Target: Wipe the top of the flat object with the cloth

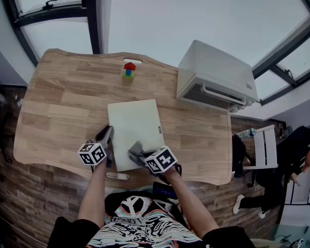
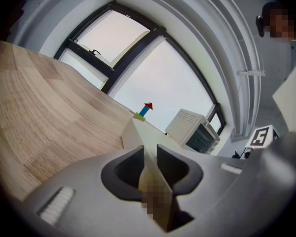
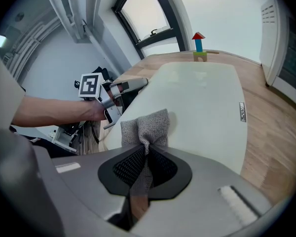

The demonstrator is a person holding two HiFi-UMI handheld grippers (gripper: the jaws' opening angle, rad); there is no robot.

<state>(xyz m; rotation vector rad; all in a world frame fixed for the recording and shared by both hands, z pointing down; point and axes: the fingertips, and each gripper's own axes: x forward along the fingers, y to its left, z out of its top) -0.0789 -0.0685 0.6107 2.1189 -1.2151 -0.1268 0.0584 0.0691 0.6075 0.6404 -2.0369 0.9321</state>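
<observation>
A white flat board (image 1: 134,125) lies on the wooden table (image 1: 57,102). My left gripper (image 1: 105,137) is shut on the board's left edge near its front corner. In the left gripper view the board (image 2: 140,135) runs edge-on between the jaws of the left gripper (image 2: 149,169). My right gripper (image 1: 140,156) is shut on a grey cloth (image 1: 135,149). The cloth (image 3: 148,127) bunches beyond the right gripper (image 3: 145,154) and rests on the near part of the board (image 3: 202,98). The left gripper (image 3: 130,85) also shows at the board's left edge.
A small toy block tower (image 1: 128,70) stands at the table's far edge, beyond the board. A white boxy appliance (image 1: 217,76) sits at the back right. A white chair (image 1: 263,149) and a person (image 1: 299,154) are off the table's right side.
</observation>
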